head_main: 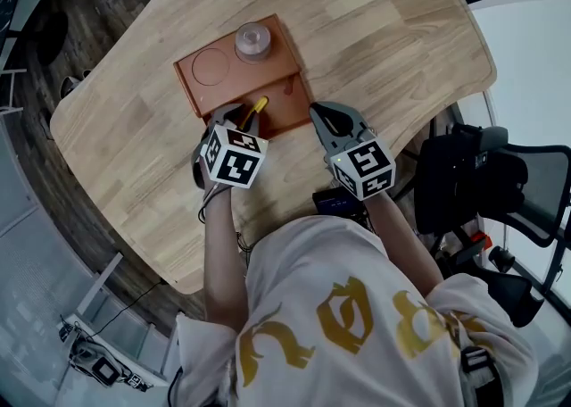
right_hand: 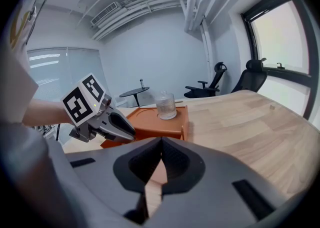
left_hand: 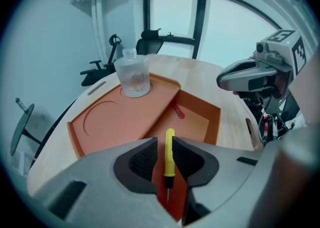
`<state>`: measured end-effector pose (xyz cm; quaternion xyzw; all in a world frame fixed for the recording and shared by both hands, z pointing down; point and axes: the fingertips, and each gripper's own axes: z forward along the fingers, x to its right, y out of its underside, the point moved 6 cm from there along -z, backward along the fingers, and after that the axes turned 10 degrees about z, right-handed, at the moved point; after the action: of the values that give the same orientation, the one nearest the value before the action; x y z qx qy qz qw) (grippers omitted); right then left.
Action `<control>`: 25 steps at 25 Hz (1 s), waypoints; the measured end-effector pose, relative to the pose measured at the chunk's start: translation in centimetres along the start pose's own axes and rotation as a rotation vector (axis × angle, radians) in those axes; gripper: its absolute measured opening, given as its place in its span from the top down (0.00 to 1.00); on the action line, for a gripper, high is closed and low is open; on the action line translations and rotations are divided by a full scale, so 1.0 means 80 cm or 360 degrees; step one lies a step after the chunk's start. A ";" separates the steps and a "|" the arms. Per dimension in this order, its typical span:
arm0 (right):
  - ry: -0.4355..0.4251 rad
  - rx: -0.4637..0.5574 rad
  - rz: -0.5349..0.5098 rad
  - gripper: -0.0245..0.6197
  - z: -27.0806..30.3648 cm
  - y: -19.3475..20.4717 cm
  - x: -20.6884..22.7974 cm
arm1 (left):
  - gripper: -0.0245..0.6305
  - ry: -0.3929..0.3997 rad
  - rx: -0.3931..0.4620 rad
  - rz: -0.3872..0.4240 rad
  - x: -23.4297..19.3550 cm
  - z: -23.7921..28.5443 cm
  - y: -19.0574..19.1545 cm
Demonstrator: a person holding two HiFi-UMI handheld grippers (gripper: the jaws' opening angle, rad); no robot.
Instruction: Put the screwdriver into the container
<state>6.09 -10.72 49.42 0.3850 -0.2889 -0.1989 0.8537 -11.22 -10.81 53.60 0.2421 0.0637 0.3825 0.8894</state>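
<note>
1. Screwdriver (left_hand: 169,154) and container (head_main: 278,70) meet over a broad, pale wooden worktop (head_main: 384,30) with rounded edges, which fills most of the head view.
2. A person in a white shirt (head_main: 357,325) with gold lettering stands at the near edge, a pair of tongs in each hand. A black office chair (head_main: 486,182) sits just off the worktop at the person's right.
3. The container, an orange tray, lies near the worktop's middle. It has a flat shelf with a round recess on the far part and a deeper rectangular compartment (left_hand: 202,119) on the side nearest the person.
4. The left tongs (left_hand: 164,143) are clamped on the screwdriver, gripping its yellow handle between the dark pads (left_hand: 144,159). They hang at the tray's near edge, over the deep compartment.
5. The right tongs (right_hand: 161,142) are closed with nothing between them, tips touching. They are held just beside the tray's near right corner, close to the left pair but apart from it.
6. A clear glass jar (left_hand: 132,78) stands upright on the far side of the tray's flat shelf.
7. The screwdriver points handle-first toward the tray, its thin shaft running back between the jaws. The handle's end reaches over the compartment; whether it touches the tray cannot be told.
8. A small red item (left_hand: 178,112) lies on the compartment's floor, against the wall of the shelf.
</note>
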 end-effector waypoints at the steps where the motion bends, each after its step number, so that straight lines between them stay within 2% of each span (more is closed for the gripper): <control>1: -0.0002 0.0010 -0.0007 0.95 -0.003 -0.002 -0.003 | 0.84 -0.0016 0.0023 -0.0013 0.000 -0.007 -0.001; 5: -0.0014 0.0055 -0.0037 0.95 -0.015 -0.005 -0.018 | 0.84 -0.0098 0.0134 -0.0084 0.002 -0.039 0.000; 16: -0.0008 0.0216 -0.0135 0.95 -0.055 -0.017 -0.067 | 0.93 -0.0354 0.0453 -0.0273 0.019 -0.135 0.019; 22: -0.0016 0.0297 -0.0186 0.95 -0.076 -0.025 -0.091 | 0.94 -0.0414 0.0568 -0.0326 0.035 -0.164 0.025; 25: -0.0016 0.0327 -0.0196 0.95 -0.086 -0.025 -0.101 | 0.95 -0.0439 0.0688 -0.0381 0.044 -0.183 0.028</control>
<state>4.21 -3.72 41.46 0.4865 -0.2880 -0.2222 0.7944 -14.59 -1.39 42.10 0.4666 0.0503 0.2159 0.8563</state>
